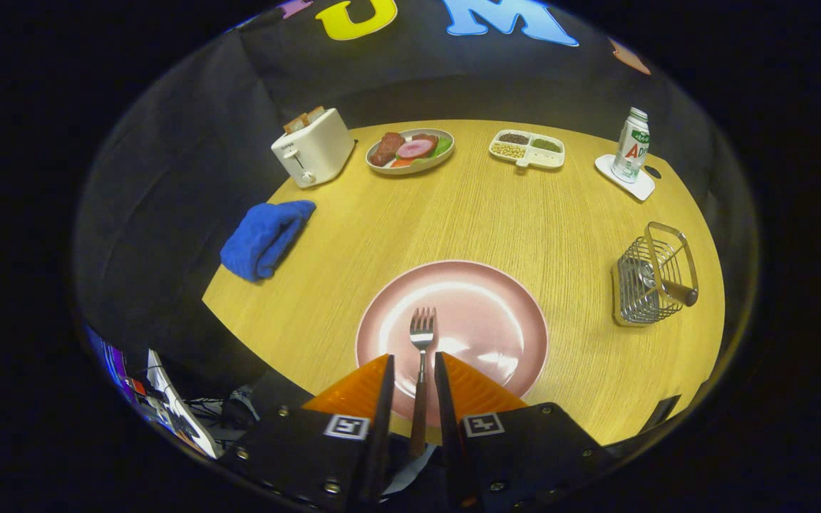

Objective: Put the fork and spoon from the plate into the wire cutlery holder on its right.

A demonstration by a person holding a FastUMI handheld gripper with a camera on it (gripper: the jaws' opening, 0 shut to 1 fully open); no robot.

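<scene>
The task looks about half done, judging from how things lie. The wire cutlery holder [655,274] stands on the wooden counter [482,214] to the right of the pink plate [496,313], well apart from it, and something with a dark, wood-like handle already leans out over its rim — likely the spoon [670,286], though its bowl is lost behind the wires. The fork [421,356] is what remains. It lies lengthwise between the jaws, tines pointing away over the plate's glossy middle, its brown handle running back into the gap. The gripper [414,374] has its jaws drawn close on either side of the handle, but a thin gap shows on each side, so whether they actually clamp it cannot be told; nor is it clear whether the fork rests on the plate or is lifted off it. The fork itself is slim, with four bright metal tines, a narrow steel neck and a dark handle — light, and apt to pivot if held off-centre. What is left is carrying it right to the holder and dropping it in handle-up or tines-up beside the spoon.
</scene>
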